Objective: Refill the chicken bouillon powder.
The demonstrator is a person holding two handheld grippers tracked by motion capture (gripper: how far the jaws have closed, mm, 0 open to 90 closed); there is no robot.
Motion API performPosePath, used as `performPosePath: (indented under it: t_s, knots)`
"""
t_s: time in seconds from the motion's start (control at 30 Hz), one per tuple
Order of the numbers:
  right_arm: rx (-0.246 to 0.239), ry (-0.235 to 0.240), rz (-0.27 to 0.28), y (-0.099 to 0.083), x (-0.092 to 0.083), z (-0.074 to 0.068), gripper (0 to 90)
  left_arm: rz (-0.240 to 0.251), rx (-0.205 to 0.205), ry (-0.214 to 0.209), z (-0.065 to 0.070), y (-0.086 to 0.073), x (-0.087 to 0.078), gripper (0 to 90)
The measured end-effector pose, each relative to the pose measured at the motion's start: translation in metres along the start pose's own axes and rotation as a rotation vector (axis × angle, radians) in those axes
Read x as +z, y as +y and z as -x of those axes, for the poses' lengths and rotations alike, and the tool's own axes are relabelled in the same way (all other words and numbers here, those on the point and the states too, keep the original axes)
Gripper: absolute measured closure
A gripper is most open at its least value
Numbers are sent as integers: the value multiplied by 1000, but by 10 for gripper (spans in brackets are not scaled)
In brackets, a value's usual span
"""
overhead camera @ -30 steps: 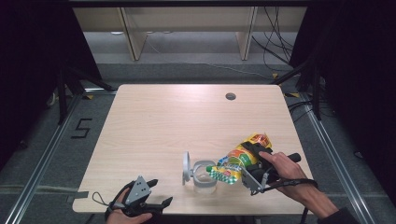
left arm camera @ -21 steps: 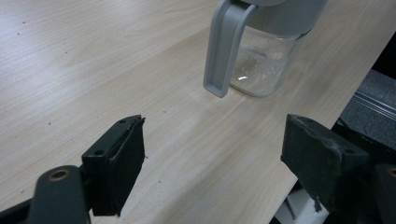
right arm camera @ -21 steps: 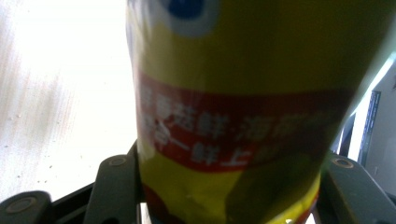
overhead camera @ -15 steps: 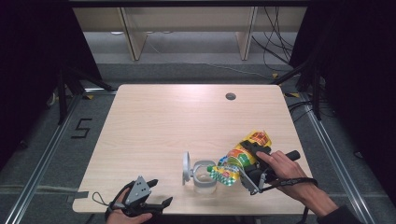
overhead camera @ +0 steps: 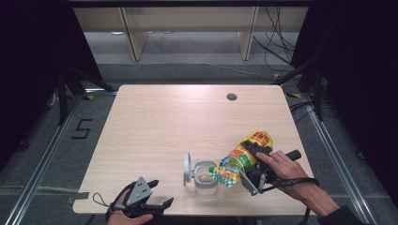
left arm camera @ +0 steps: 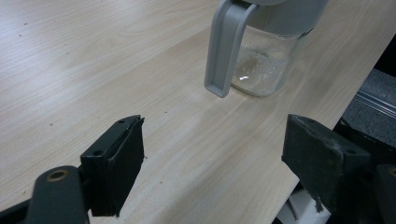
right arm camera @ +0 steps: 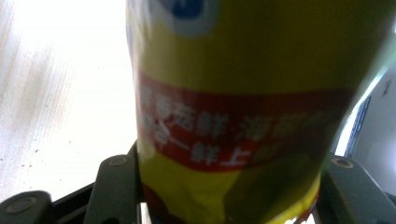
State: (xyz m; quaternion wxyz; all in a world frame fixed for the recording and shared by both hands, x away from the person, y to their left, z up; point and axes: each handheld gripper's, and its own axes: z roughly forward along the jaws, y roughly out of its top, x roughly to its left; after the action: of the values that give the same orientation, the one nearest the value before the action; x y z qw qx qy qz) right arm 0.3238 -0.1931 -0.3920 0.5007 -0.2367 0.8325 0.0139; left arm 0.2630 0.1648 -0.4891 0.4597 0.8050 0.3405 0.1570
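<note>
The right tongs (overhead camera: 244, 169) squeeze a yellow bag (overhead camera: 241, 157) and tip it, mouth down, over the open glass jar (overhead camera: 205, 176) near the front of the desk (overhead camera: 164, 122), probably so the stuff inside pours in (the grey lid (overhead camera: 187, 168) stands flipped up). The left tongs (overhead camera: 157, 205) wait wide apart, holding nothing.

You have one wooden table (overhead camera: 155, 126) in front of you, with one round hole (overhead camera: 231, 97) near its far edge. On it you count one clear glass jar (overhead camera: 205, 177), its one grey lid (overhead camera: 187, 168) hinged open, and one yellow printed bag (overhead camera: 241, 157). You hold two grippers: one left gripper (overhead camera: 159, 193) and one right gripper (overhead camera: 248, 164), each with two black jaws.
</note>
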Motion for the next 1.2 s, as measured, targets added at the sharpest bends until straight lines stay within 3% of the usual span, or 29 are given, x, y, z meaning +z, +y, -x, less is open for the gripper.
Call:
performPosePath:
  t_s: [0.03,0.1,0.17,0.2,0.33,0.37,0.57,0.63,0.7,0.73,0.77,0.83,0.9,1.0,1.13,1.2]
  knots:
    - [42,-7,5,1,0,-3,459,0,-2,0,0,0,0,201]
    - [67,10,-8,0,0,-5,459,-3,1,2,0,0,0,201]
    - [38,4,-9,0,0,-3,459,-3,2,2,0,0,0,199]
    - [83,1,-6,0,1,-6,459,-2,2,3,0,0,0,198]
    - [44,-3,-15,0,-1,-2,459,-3,5,3,0,0,0,198]
    - [-2,-12,-9,0,-1,1,459,-1,4,3,0,0,0,198]
    - [27,0,-27,1,-2,-1,460,1,3,4,0,0,0,198]
    - [6,-15,-22,1,-2,0,460,1,3,4,0,0,0,197]
    - [17,-6,-8,1,0,-1,459,0,4,4,0,0,0,197]
    - [46,0,-22,2,-2,-3,460,-1,4,4,0,0,0,197]
    - [43,0,-25,2,-2,-3,460,-1,5,4,0,0,0,198]
    - [-31,-13,-14,3,-1,1,460,-1,4,4,0,0,0,198]
    - [2,2,-25,3,-1,-1,460,0,4,3,0,0,0,198]
    - [-25,-10,-20,3,-1,1,460,0,3,4,0,0,0,198]
    - [-21,-9,-25,4,-2,0,460,-18,22,12,-1,0,-1,198]
    - [15,2,-32,3,-2,-2,460,-2,5,6,0,0,-1,197]
